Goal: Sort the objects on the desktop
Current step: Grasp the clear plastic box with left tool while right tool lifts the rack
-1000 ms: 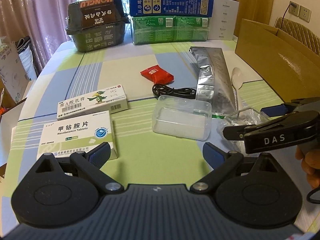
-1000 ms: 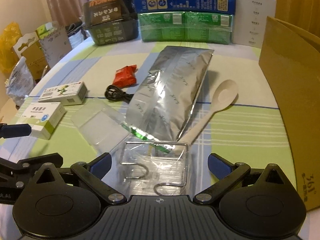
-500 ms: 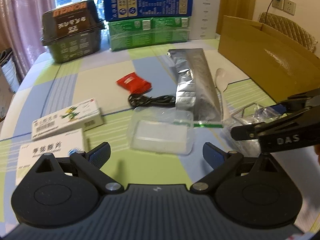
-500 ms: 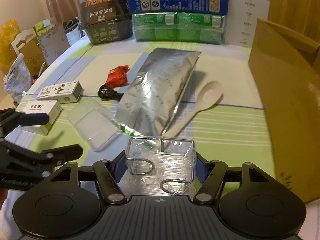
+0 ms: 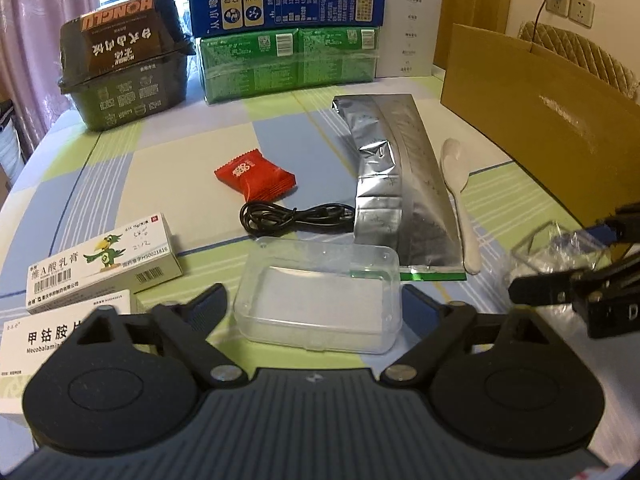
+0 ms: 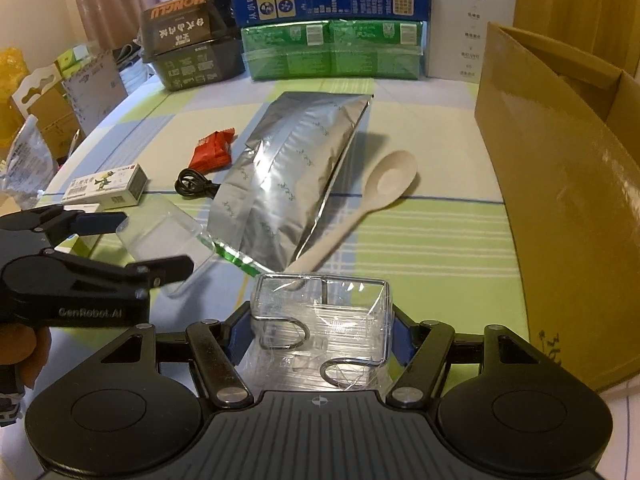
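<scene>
1. While the right claw (image 6: 320, 330) pinches a clear hook pack (image 6: 322, 332) between its blue pads, the pack sits at the near bench edge, wire hooks visible inside.
2. Left claw (image 5: 316, 300) is spread wide, fingers either side of a clear box (image 5: 320, 294); whether they touch it, cannot tell.
3. Clear box lies flat on the bench (image 5: 180, 160), just in front of the foil bag (image 5: 400, 184).
4. Foil bag lies flat mid-bench, green strip at its near end; spoon (image 6: 360, 208) lies just right of it, bowl up, handle end behind the hook pack.
5. Black cable (image 5: 292, 216) coiled left of the bag; red sachet (image 5: 256, 174) just behind the cable.
6. Two medicine boxes (image 5: 104, 264) at near left, one partly hidden by the left claw.
7. Back row: dark food tub (image 5: 124, 64), green cartons (image 5: 288, 62) under a blue carton (image 5: 288, 0), white box (image 5: 412, 32).
8. Open cardboard box (image 6: 560, 184) along the right side.
9. A hand (image 6: 24, 352) grips the left claw's handle in the right wrist view.
</scene>
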`<act>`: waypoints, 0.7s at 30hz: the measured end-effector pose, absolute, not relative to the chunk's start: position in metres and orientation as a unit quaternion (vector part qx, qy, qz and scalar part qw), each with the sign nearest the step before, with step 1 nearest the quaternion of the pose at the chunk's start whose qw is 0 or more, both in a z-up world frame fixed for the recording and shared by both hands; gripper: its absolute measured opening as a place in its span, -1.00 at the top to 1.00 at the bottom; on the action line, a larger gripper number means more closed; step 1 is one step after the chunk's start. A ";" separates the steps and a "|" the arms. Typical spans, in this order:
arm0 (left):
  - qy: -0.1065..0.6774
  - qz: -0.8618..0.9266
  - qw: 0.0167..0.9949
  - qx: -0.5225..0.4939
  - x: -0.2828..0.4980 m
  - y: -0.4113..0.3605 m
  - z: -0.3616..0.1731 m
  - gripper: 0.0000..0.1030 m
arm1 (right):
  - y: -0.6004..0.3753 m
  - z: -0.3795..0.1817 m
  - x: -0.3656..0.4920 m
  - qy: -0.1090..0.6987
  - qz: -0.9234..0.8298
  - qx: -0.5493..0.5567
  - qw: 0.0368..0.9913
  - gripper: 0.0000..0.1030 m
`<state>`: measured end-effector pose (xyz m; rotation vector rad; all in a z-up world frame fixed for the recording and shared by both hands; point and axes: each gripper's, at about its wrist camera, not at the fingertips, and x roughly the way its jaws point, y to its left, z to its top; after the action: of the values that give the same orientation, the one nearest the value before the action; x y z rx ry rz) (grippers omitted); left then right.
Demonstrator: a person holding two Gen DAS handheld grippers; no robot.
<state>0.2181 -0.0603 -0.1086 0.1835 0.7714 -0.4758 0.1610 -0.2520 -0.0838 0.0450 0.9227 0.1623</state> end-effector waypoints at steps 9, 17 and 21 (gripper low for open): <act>0.392 -0.218 0.890 0.076 0.178 -0.065 -0.093 -0.62 | -0.266 -0.080 0.135 0.446 0.061 0.035 0.892 -0.25; 0.391 -0.194 0.895 0.089 0.104 -0.069 -0.082 -0.62 | -0.276 -0.074 0.104 0.447 0.055 0.043 0.892 -0.25; 0.393 -0.196 0.892 0.105 0.091 -0.071 -0.089 -0.62 | -0.279 -0.075 0.096 0.449 0.051 0.048 0.891 -0.25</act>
<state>0.0906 -0.0708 -0.0889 0.2180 0.8156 -0.4064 0.0960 -0.2791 -0.0753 0.1002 0.9331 0.1065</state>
